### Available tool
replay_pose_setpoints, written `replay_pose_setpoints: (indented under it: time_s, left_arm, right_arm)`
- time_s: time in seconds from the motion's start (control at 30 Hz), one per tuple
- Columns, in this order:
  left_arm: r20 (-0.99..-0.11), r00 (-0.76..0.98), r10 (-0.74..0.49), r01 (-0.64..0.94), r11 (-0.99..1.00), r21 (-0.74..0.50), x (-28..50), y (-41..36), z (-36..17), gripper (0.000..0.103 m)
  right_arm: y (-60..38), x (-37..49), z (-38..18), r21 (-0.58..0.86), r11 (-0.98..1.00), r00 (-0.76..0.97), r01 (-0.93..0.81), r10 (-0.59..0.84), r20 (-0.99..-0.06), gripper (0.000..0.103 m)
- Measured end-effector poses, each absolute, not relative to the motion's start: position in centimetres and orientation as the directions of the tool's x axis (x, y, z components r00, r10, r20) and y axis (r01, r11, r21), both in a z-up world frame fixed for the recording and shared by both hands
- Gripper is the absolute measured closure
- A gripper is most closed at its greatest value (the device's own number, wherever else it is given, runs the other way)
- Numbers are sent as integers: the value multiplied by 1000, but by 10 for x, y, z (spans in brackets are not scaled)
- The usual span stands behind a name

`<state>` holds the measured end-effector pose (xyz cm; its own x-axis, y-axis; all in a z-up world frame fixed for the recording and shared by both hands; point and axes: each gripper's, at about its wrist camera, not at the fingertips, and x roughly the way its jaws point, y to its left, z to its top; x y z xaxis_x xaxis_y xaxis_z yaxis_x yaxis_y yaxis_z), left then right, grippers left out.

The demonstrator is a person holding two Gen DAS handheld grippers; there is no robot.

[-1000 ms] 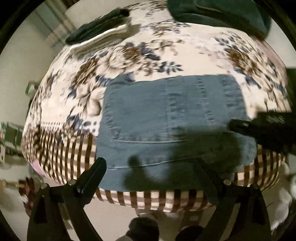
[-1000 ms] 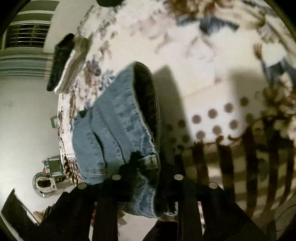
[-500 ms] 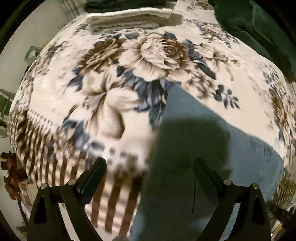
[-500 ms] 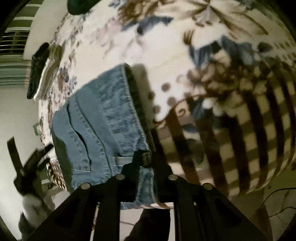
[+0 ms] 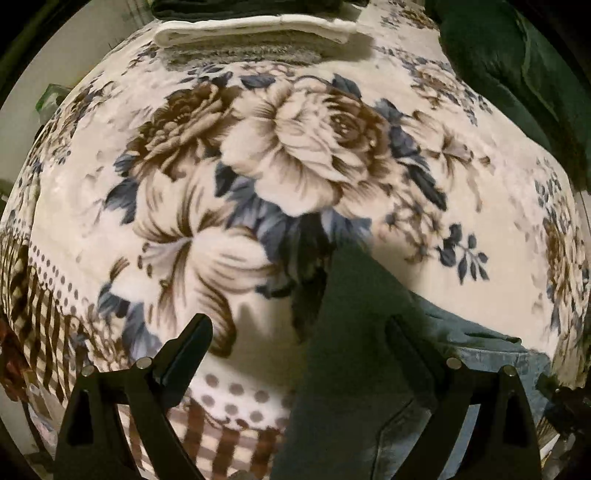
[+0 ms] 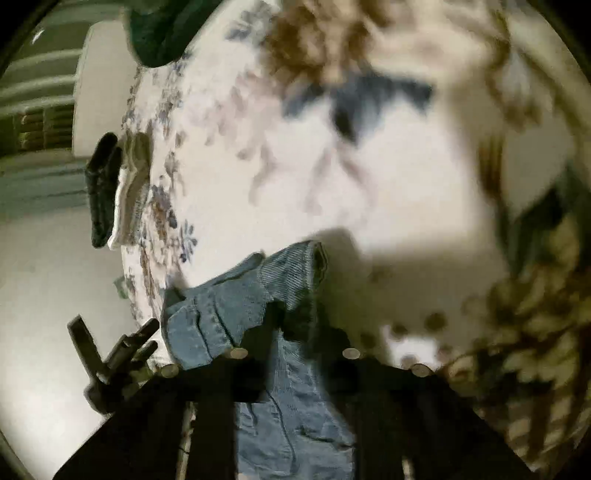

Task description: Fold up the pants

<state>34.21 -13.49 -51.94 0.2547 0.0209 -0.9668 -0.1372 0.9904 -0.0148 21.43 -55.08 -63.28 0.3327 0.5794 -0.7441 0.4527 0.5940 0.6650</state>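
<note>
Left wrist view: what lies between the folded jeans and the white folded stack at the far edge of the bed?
Only bare floral blanket separates the jeans from the white folded stack; nothing rests on that stretch. The left wrist view shows it clearly.

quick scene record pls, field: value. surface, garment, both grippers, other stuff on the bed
surface: floral blanket with a checked border, on a bed
garment: blue jeans, partly folded, bunched near the blanket's edge
right gripper: shut on the jeans, denim pinched between its fingers; jaws have just closed a little further
left gripper: open, nothing between its fingers, above the jeans' edge and the blanket
other items: folded white cloth at the far edge, dark green fabric far right
image quality: right wrist view blurred
</note>
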Motion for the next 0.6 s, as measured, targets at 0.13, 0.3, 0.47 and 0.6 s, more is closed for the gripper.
replay_pose_setpoints:
  time_s: [0.13,0.3,0.47,0.6]
  left_arm:
    - [-969,244,26,-119,993,-3,346,-131,-527,8]
    - [-982,190,12,-133,991,-14,355,-124,-556,5]
    - [-985,166,-52,-204,975,-86,353,-107,-561,0]
    - [-966,232,-117,-202,965,-166,318,-99,-526,1]
  right_arm:
    - [-562,203,-611,652,615,411,444,507,-758,89]
    - [-566,203,-630,578,660,349,479,461,-816,87]
    - [-573,202,-629,529,689,285,496,446,-848,43]
    - [-578,165,-592,581,663,357,473,458,-814,26]
